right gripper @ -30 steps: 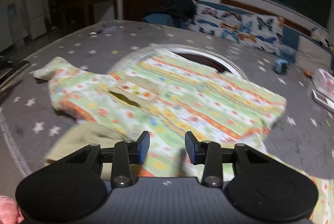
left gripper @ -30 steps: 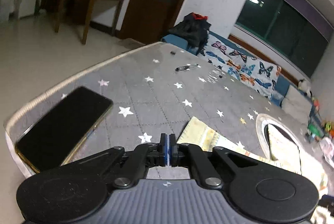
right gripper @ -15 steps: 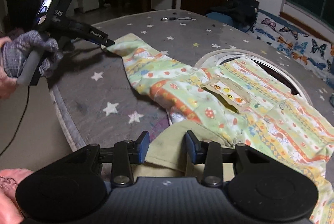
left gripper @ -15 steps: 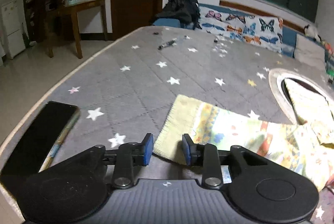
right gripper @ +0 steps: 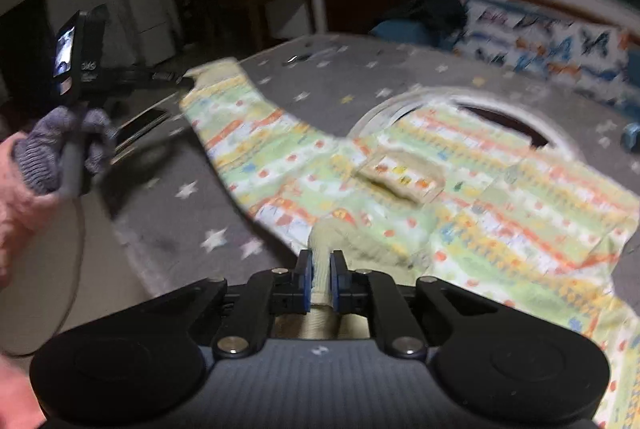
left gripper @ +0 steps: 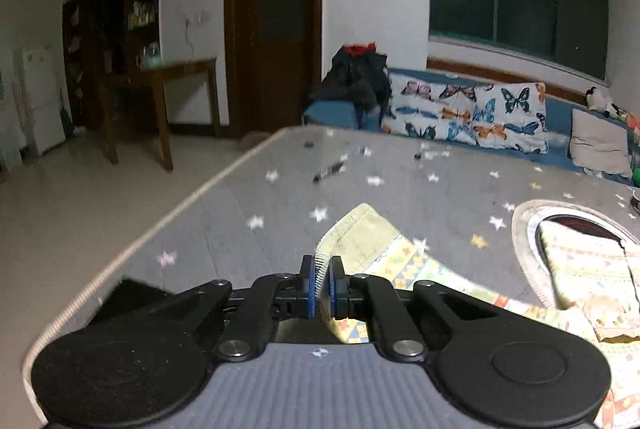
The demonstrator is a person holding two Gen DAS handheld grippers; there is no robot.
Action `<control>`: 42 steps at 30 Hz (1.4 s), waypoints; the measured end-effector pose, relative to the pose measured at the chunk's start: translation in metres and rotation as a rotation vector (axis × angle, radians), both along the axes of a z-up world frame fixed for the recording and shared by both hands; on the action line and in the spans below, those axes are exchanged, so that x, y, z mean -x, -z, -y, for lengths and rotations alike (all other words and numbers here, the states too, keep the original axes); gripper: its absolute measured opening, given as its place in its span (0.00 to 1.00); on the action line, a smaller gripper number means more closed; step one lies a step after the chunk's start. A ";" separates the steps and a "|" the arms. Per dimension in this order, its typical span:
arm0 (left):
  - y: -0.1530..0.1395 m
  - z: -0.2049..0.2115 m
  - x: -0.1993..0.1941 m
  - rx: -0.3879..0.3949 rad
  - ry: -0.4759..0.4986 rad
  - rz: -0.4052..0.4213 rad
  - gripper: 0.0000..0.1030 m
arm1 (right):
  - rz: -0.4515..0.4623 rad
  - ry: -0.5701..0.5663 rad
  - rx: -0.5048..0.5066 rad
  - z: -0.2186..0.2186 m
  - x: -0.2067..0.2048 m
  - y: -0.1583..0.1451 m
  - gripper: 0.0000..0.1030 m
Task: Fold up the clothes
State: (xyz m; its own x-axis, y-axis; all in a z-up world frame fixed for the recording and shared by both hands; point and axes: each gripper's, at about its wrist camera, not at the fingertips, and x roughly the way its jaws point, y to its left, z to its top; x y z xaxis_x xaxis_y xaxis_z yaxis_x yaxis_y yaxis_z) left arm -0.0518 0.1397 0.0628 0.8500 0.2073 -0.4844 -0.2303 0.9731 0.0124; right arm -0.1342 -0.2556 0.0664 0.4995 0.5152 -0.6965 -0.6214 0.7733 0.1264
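A child's patterned shirt (right gripper: 460, 189) in green, yellow and orange lies spread on a grey star-print mat (right gripper: 312, 77). My left gripper (left gripper: 321, 287) is shut on the ribbed cuff of its sleeve (left gripper: 360, 233) and lifts it off the mat. In the right wrist view that gripper (right gripper: 176, 79) holds the sleeve end (right gripper: 216, 73) at the left. My right gripper (right gripper: 320, 281) is shut on the shirt's plain beige hem (right gripper: 348, 237) at the near edge.
A black phone (left gripper: 128, 295) lies at the mat's near left corner. A pen (left gripper: 328, 171) and small bits lie further back. A round ringed hole (left gripper: 576, 225) is in the mat under the shirt. A butterfly-print sofa (left gripper: 468, 117) stands behind.
Both grippers closed: the left on the sleeve cuff, the right on the hem. The left gripper then raised the cuff off the mat.
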 end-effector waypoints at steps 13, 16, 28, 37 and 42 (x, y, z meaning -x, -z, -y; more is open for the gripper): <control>-0.014 -0.001 -0.012 0.077 0.053 -0.013 0.07 | 0.068 -0.084 0.084 -0.052 -0.012 0.029 0.18; -0.031 0.003 -0.012 0.095 0.086 0.020 0.07 | 0.061 -0.115 0.104 -0.061 -0.005 0.037 0.22; -0.095 0.087 0.004 0.132 0.356 0.142 0.07 | 0.108 0.071 0.009 -0.002 -0.003 0.000 0.22; -0.093 0.189 0.008 0.167 0.631 0.107 0.07 | 0.092 0.300 -0.052 0.073 -0.006 0.001 0.22; -0.065 0.241 0.004 0.157 0.759 0.017 0.08 | 0.084 0.402 -0.054 0.105 -0.002 0.006 0.22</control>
